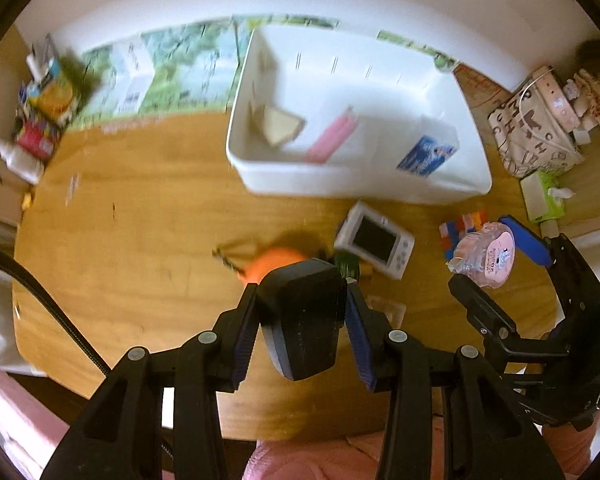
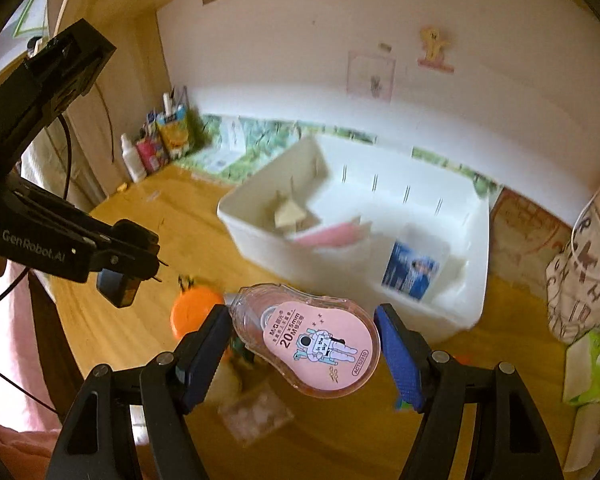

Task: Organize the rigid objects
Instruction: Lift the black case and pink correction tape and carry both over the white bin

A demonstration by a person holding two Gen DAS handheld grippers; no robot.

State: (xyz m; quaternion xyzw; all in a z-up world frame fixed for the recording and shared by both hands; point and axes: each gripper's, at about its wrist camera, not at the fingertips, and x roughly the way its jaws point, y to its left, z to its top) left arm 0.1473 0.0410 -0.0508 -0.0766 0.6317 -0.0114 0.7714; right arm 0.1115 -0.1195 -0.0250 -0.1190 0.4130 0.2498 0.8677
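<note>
My left gripper [image 1: 302,300] is shut on a dark block-shaped object [image 1: 302,320] and holds it above the wooden table [image 1: 140,240]. In the right wrist view the same gripper [image 2: 128,276] hangs at the left with the dark object [image 2: 118,290] in it. My right gripper [image 2: 302,320] is shut on a pink correction tape dispenser [image 2: 316,344], also above the table. The left wrist view shows that dispenser [image 1: 488,256] at the right, between the right gripper's fingers. A white divided bin [image 1: 260,176] stands behind, holding a beige wedge [image 1: 280,126], a pink item [image 1: 332,140] and a blue-labelled box [image 1: 428,156].
On the table lie an orange round thing [image 1: 276,264], a white device with a dark screen [image 1: 376,242], a colourful block puzzle [image 1: 460,232] and a small clear box [image 2: 256,412]. A patterned bag [image 1: 536,136] and a green tissue pack [image 1: 544,196] sit at the right, bottles and cartons [image 1: 40,108] at the far left.
</note>
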